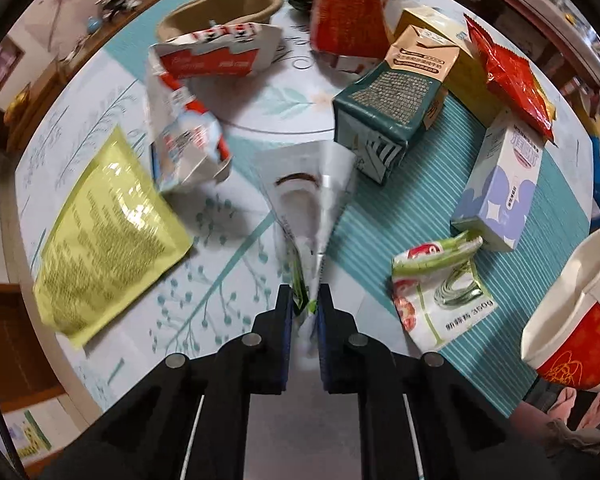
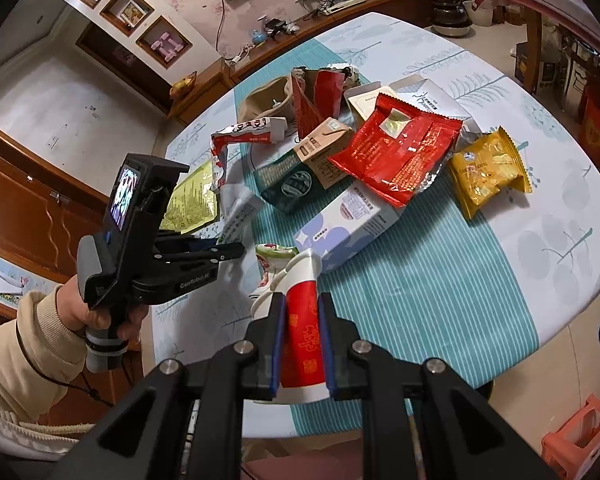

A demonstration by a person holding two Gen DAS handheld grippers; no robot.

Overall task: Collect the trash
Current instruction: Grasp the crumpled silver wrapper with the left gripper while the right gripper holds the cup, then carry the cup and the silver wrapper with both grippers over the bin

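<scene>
The left tool (image 1: 305,304) is pinching a light, crinkly white wrapper (image 1: 308,196) by its edge, while the right tool (image 2: 302,316) is clamping a thin-walled, crushable red paper bowl (image 2: 302,320) at the rim.

assorted crumpled wrappers (image 1: 440,296), cartons (image 1: 388,112) on table

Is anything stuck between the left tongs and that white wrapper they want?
No, nothing is in the way. The left tongs are already pinched on the white wrapper itself, near the teal carton.
</scene>
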